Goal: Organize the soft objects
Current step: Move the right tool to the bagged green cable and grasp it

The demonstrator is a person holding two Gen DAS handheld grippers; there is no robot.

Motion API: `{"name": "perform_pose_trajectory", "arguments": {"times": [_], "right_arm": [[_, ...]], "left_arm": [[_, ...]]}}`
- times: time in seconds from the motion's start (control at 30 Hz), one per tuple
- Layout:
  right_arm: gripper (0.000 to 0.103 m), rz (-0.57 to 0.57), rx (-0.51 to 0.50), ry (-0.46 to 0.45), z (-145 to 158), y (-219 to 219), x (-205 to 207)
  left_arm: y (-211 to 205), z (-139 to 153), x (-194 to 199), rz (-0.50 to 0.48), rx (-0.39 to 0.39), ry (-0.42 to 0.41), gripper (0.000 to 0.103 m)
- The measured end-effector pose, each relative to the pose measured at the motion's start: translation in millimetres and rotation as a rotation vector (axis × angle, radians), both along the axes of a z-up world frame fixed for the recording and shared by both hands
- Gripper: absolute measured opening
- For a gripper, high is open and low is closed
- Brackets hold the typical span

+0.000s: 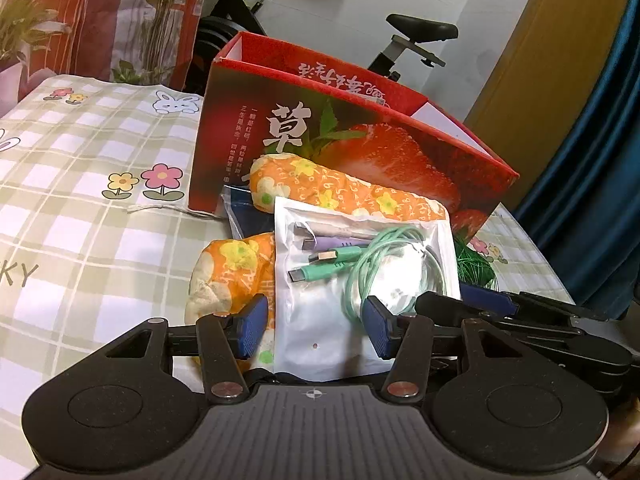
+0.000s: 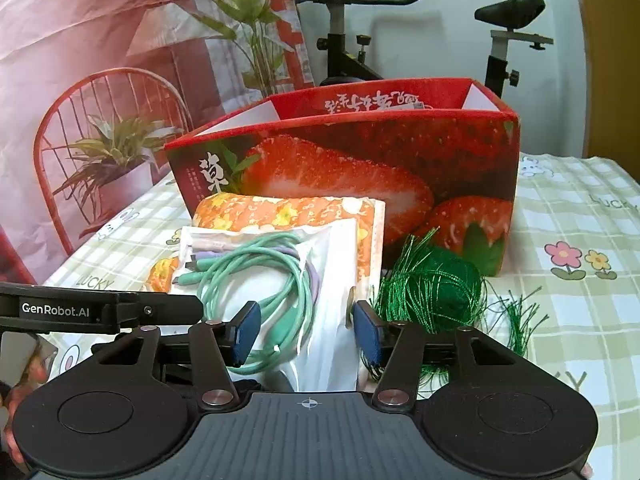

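A white pouch of coiled green and purple cables [image 1: 320,320] [image 2: 328,280] lies on top of orange flowered cloth rolls [image 1: 328,188] [image 2: 280,208], in front of a red strawberry box [image 1: 360,140] [image 2: 360,152]. My left gripper [image 1: 315,330] hovers open over the pouch's near end, its left pad over a second orange roll [image 1: 232,264]. From the right, my right gripper [image 2: 307,334] is open over the same pouch, and no pad presses on it. A finger of each gripper shows in the other's view [image 1: 484,300] [image 2: 172,306]. A green thread ball [image 2: 432,292] [image 1: 476,268] sits right of the pile.
A checked, flower-printed tablecloth [image 1: 80,200] [image 2: 580,320] covers the table. A dark blue packet [image 1: 244,216] lies under the cloths. An exercise bike [image 1: 420,32] [image 2: 340,20] stands behind the box, a blue curtain [image 1: 592,160] at the right. A hand [image 2: 12,420] shows at the lower left.
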State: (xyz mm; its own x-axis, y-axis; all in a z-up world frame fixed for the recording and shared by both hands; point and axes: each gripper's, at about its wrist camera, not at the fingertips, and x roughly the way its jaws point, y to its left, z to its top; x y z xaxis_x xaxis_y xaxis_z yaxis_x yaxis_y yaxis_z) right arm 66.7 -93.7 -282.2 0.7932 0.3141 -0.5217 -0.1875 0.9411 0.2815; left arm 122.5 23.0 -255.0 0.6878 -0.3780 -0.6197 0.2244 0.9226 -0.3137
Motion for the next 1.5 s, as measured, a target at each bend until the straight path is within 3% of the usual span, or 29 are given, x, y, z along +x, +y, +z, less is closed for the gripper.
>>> {"name": "perform_pose_trajectory", "arguments": {"times": [0.43, 0.77, 1.33, 1.4, 1.43, 1.5], "right_arm": [[0.049, 0.021, -0.016, -0.018, 5, 5, -3], [0.048, 0.092, -0.111, -0.109, 17, 23, -15], [0.045, 0.050, -0.010, -0.012, -2, 9, -3], [0.041, 0.051, -0.009, -0.013, -1, 10, -3], [0.034, 0.050, -0.012, -0.017, 0, 10, -4], [0.026, 0.056, -0.014, -0.028, 3, 9, -5]], "left_arm": [[-4, 1, -3, -0.016, -0.012, -0.005, 0.054], [1, -1, -2, 0.019, -0.014, 0.003, 0.053], [1, -4, -2, 0.016, -0.019, 0.007, 0.053], [1, -3, -2, 0.009, -0.023, 0.006, 0.052], [1, -2, -2, 0.006, -0.025, 0.006, 0.052], [1, 0, -3, -0.003, -0.037, 0.001, 0.045]]}}
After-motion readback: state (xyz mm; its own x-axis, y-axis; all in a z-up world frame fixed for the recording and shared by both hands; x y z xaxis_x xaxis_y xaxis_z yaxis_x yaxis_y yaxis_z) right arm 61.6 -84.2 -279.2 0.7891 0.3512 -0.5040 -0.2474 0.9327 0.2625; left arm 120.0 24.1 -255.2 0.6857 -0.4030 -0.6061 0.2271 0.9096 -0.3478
